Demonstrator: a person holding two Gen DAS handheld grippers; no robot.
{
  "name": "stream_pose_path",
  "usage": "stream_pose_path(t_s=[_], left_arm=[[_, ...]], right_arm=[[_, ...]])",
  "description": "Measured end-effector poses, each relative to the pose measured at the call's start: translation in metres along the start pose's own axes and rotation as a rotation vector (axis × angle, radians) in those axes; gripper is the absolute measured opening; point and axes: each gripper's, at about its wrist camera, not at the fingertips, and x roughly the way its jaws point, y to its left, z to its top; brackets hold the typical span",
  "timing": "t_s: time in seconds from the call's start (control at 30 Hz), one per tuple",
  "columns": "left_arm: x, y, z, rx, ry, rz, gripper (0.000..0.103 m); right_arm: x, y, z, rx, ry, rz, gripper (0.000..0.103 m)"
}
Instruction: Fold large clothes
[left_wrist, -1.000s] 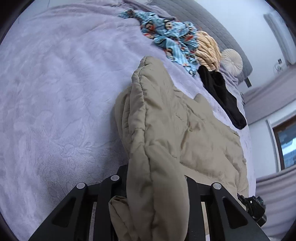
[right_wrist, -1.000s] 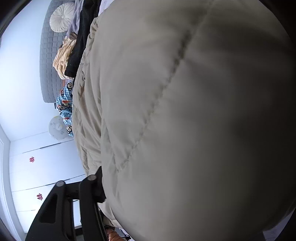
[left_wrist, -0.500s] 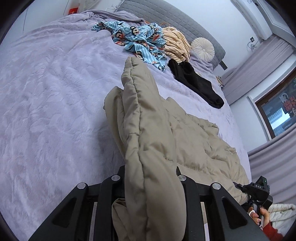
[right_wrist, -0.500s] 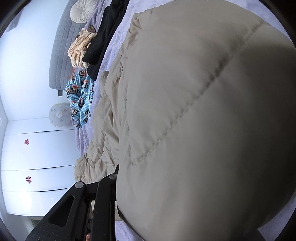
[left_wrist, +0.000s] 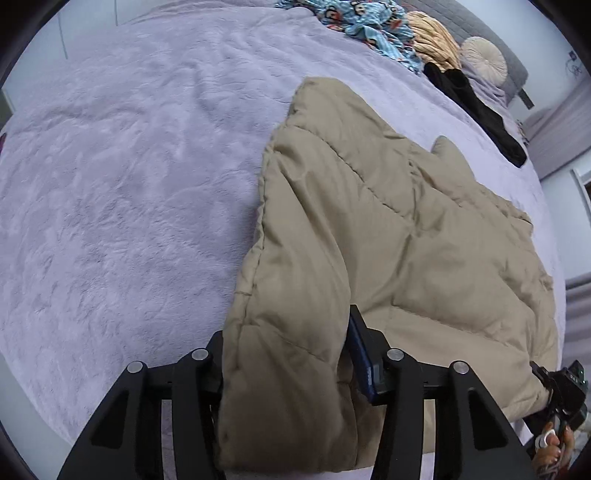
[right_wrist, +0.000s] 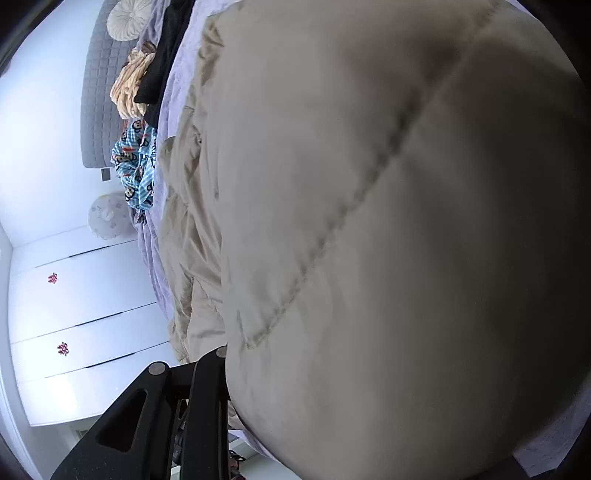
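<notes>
L hand-held gripper (left_wrist: 291, 373) has just spread; beige quilted jacket (left_wrist: 388, 236) edge sits loose between jaws, on the bed (left_wrist: 129, 166). R hand-held gripper (right_wrist: 369, 369) buried in jacket, can't tell grip. Lay fold flat, edges aligned. Vs earlier: raised fold now lies spread flat.

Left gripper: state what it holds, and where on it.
Cannot be told. The left gripper, its jaws just opened wider, straddles the tan jacket's near folded edge; whether its fingers press is unclear.

bed (left_wrist: 129, 184): lilac fleece cover | headboard (right_wrist: 96, 110): grey, quilted | wardrobe (right_wrist: 81, 314): white doors | walls: white
</notes>
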Motion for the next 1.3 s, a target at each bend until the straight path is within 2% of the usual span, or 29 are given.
stream_pose_path(t_s=[0.1,0.13,0.2,0.37,0.4,0.53,0.63,0.7,0.73,0.77,0.83,0.93,0.97,1.03,1.13,1.3], left_arm=[[-0.018,0.010,-0.001,-0.032,-0.031,0.083,0.052],[-0.026,0.012,0.000,-0.040,-0.045,0.111,0.052],[-0.044,0.019,0.001,-0.055,-0.079,0.151,0.052],[-0.073,0.017,0.000,-0.041,-0.154,0.148,0.052],[-0.072,0.013,-0.001,-0.026,-0.150,0.142,0.052],[-0.055,-0.004,-0.002,0.019,-0.089,0.127,0.052],[-0.022,-0.001,-0.007,0.008,0.029,0.182,0.052],[-0.008,0.008,-0.010,-0.032,0.071,0.156,0.052],[-0.005,0.010,-0.010,-0.039,0.073,0.154,0.058],[-0.004,0.012,-0.010,-0.036,0.072,0.175,0.069],[-0.005,0.015,-0.010,-0.035,0.083,0.198,0.074],[-0.013,0.015,-0.009,-0.047,0.107,0.208,0.074],[-0.017,0.014,-0.010,-0.045,0.109,0.220,0.074],[-0.026,0.011,-0.013,-0.040,0.112,0.245,0.074],[-0.039,0.001,-0.024,-0.039,0.114,0.232,0.074],[-0.057,-0.021,-0.038,-0.011,0.083,0.221,0.074]], right_arm=[[-0.001,0.012,0.006,-0.029,0.011,-0.039,0.039],[-0.004,0.016,0.006,-0.049,0.012,-0.070,0.044],[-0.010,0.024,0.005,-0.091,0.011,-0.126,0.047],[-0.032,0.033,0.000,-0.113,-0.019,-0.188,0.049],[-0.049,0.026,0.001,-0.113,-0.021,-0.192,0.049],[-0.066,0.034,-0.014,-0.174,-0.001,-0.230,0.049],[-0.084,0.022,-0.045,-0.316,0.084,-0.212,0.049],[-0.085,0.039,-0.057,-0.416,0.120,-0.214,0.049],[-0.088,0.043,-0.060,-0.465,0.120,-0.230,0.049],[-0.085,0.050,-0.062,-0.497,0.113,-0.245,0.049],[-0.079,0.060,-0.063,-0.531,0.082,-0.279,0.049],[-0.066,0.059,-0.057,-0.543,0.049,-0.422,0.049],[-0.062,0.055,-0.054,-0.529,0.057,-0.439,0.049],[-0.049,0.050,-0.044,-0.476,0.077,-0.449,0.049],[-0.052,0.037,-0.042,-0.426,0.091,-0.434,0.049],[-0.058,0.039,-0.048,-0.452,0.100,-0.422,0.049]])
